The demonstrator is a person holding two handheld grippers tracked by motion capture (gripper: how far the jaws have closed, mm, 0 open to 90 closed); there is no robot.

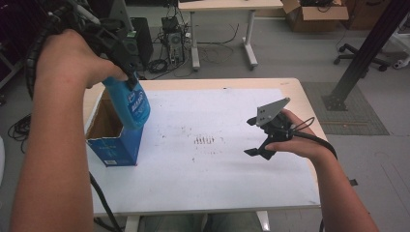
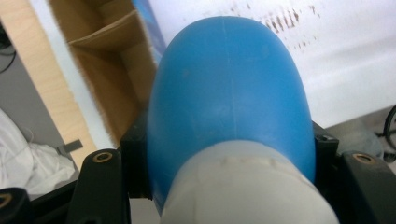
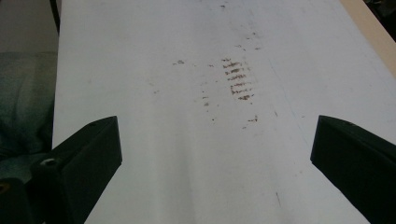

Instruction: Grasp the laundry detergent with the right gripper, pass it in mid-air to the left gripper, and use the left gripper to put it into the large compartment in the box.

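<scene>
The left tool [image 1: 126, 72] pinched a blue plastic bottle with a printed label [image 1: 130, 104] at its neck, just below a pale cap [image 2: 247, 186], and held it in the air over the open top of a blue cardboard box with brown inner flaps [image 1: 113, 140] at the left of the bench [image 1: 217, 145]. The right tool [image 1: 261, 140] hovered above the white sheet with its jaws spread wide and nothing between them.

The grip sat high on a smooth, rounded shoulder, so the hanging body could have swung or slipped out. Its base also looked close to the box's rim and might have caught an edge or flap and tipped the box.

The bottle's base was partly lost against the box. The label was too small to read, and the box's depth and contents could not be made out.
</scene>
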